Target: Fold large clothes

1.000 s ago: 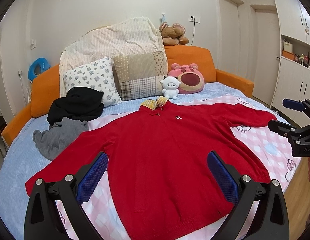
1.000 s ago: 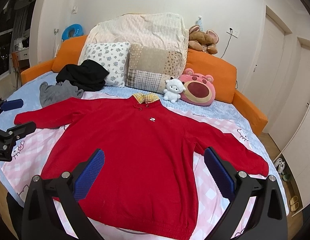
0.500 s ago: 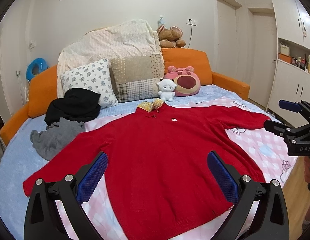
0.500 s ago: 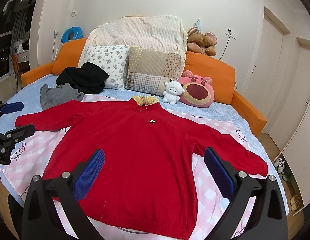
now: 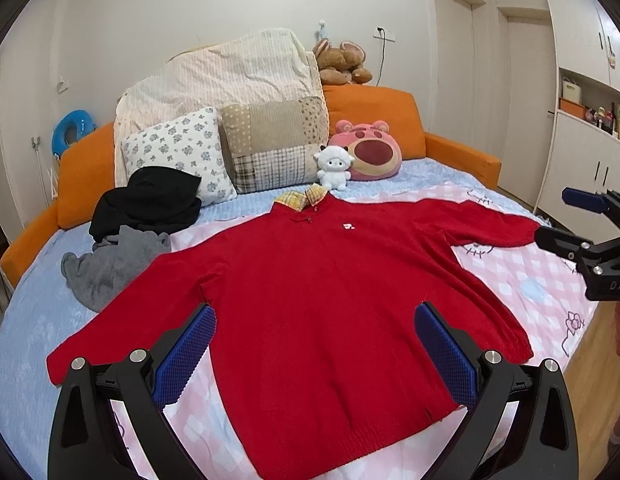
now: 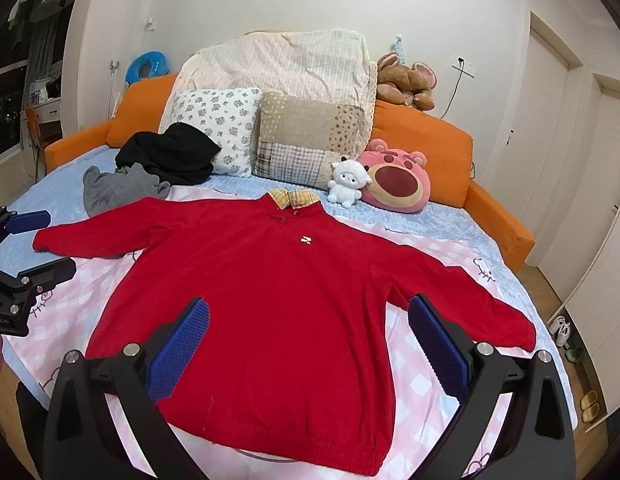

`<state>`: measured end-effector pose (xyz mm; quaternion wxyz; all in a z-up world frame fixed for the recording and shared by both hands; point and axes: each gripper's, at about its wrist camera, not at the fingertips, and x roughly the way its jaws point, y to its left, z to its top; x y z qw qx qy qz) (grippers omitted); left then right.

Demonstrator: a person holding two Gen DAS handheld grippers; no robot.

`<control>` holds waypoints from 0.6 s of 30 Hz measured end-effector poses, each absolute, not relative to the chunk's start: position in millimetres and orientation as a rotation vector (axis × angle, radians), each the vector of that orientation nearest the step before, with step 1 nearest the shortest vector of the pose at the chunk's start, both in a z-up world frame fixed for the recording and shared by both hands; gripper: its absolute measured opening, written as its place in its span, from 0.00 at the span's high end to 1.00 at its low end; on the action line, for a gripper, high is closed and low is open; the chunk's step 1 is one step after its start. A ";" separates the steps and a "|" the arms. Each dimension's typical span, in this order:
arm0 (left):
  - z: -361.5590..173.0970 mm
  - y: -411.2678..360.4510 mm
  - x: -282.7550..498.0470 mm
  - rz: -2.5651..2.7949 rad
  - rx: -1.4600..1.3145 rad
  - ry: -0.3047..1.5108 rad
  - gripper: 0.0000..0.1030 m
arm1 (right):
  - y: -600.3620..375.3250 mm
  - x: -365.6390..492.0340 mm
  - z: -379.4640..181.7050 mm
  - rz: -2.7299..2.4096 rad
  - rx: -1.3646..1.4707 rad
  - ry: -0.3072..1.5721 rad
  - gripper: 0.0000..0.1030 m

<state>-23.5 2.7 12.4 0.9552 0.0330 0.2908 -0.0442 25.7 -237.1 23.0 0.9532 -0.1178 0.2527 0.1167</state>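
**Red sweater laid flat, no fold begun**

While both tools hang above the foot of the bed, the item to be folded, a red sweater, lies face up and spread flat on the pink checked sheet, collar toward the pillows, hem toward the cameras, both sleeves out to the sides.

- Left gripper: blue pads spread wide, nothing between them, poised over the lower body of the sweater, apart from the cloth.
- Right gripper: likewise spread and empty, over the hem half.
- Step in hand, as judged: approach before the first fold. No sleeve is turned in and no edge is lifted.
- Next move, as judged: each tool should come down on a sleeve cuff or a hem corner and pinch a single layer, clear of the sheet beneath; the knit looks thick and soft, so a shallow bite may slip.

View differences:
- Left wrist view: shows the cupboard shelving at far right, a framed picture on the wall, and the right gripper from the side, beside the sleeve end.
- Right wrist view: shows the whole hem ribbing, a dark window at far left, and shoes on the floor.
- Both views: black garment and grey garment heaped beyond one sleeve, pink bear cushion and small white plush by the collar.
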 end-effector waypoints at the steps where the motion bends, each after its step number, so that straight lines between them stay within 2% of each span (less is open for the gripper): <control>1: 10.7 1.1 -21.8 -0.096 0.069 0.593 0.02 | -239.1 24.2 23.6 0.232 -0.242 0.507 0.05; 5: 4.5 -9.8 -1.1 -0.158 0.051 0.620 0.02 | -256.5 28.1 22.8 0.187 -0.229 0.495 0.05; 13: -10.4 -68.2 76.6 -0.227 0.078 0.647 0.02 | -354.0 77.8 6.2 0.084 -0.136 0.555 0.05; 18: -24.1 -96.9 140.4 -0.366 -0.027 0.619 0.02 | -422.7 119.3 -13.4 0.021 -0.115 0.579 0.05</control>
